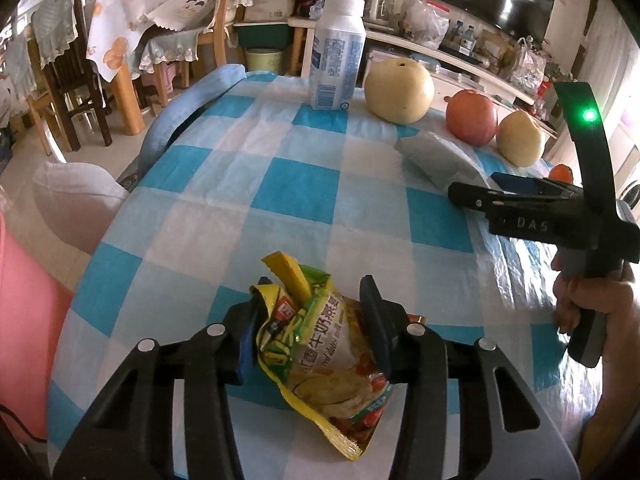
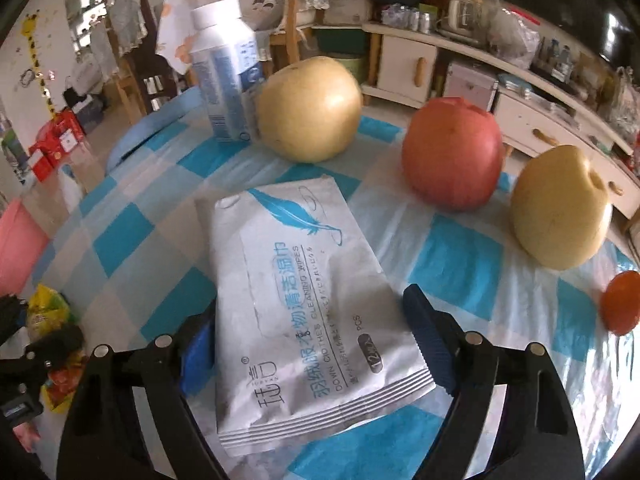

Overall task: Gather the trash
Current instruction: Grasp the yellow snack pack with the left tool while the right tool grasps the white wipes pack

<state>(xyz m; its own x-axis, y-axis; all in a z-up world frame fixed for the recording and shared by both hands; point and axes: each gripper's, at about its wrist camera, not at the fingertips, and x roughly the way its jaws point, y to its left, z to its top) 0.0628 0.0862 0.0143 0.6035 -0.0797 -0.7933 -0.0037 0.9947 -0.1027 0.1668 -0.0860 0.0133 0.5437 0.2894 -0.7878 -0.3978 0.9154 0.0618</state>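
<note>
Lying between left claw [image 1: 316, 328] fingers: snack wrapper [image 1: 320, 356]

Wipes pack [image 2: 304, 304] lies before bottle [image 2: 226, 68] and, seemingly, fruit [image 2: 452, 152].

Wooden chairs [image 1: 76, 92], perhaps tiled floor.

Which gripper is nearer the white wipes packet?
Right. The right gripper has the wipes packet between its fingers; the left gripper is off to its left, around the snack wrapper.
</note>
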